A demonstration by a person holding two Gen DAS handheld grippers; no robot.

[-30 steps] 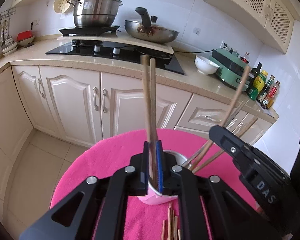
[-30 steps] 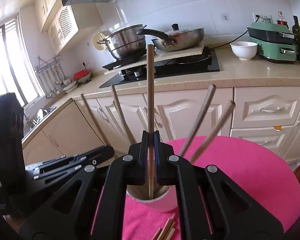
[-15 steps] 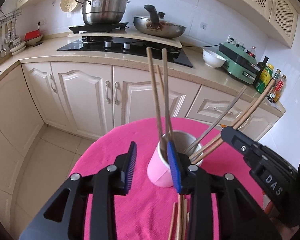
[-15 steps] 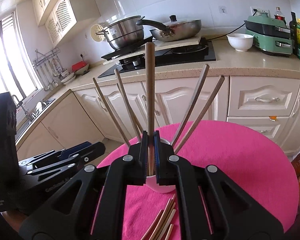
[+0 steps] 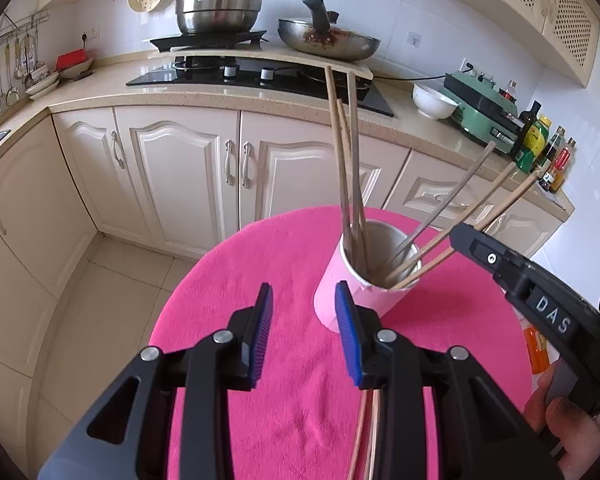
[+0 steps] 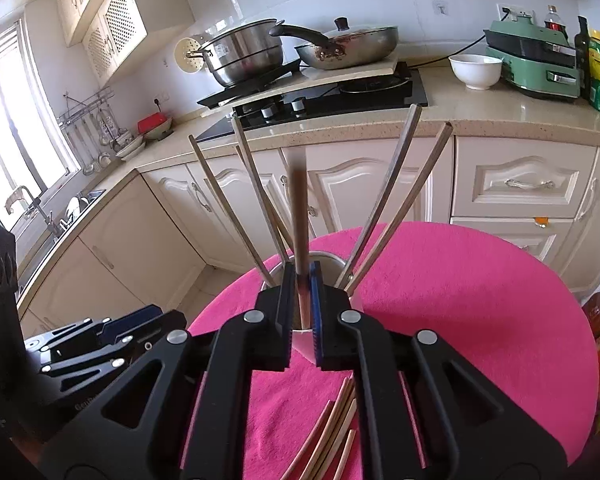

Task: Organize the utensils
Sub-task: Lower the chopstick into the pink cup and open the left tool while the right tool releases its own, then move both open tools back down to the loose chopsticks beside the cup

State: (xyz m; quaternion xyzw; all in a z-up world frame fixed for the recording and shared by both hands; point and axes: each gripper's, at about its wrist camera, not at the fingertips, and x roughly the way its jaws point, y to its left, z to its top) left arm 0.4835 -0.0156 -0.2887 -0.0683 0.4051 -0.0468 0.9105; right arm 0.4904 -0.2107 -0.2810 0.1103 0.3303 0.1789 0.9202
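Home kitchen: gas hob (image 5: 260,76) with steel pot (image 5: 218,6), cream cabinets (image 5: 188,184), stone countertop (image 6: 500,120).

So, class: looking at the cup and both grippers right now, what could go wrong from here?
1. The chopsticks fan out to both sides of the light cup, so a knock could tip it.
2. The right gripper holds one chopstick above the cup; released off-centre, it may miss.
3. The open left gripper sits near the cup and might bump it.

Bright daylight from the window (image 6: 16,120), glare on white tiles, fisheye-bent edges, dark corners, blurred upright chopstick (image 6: 300,216).
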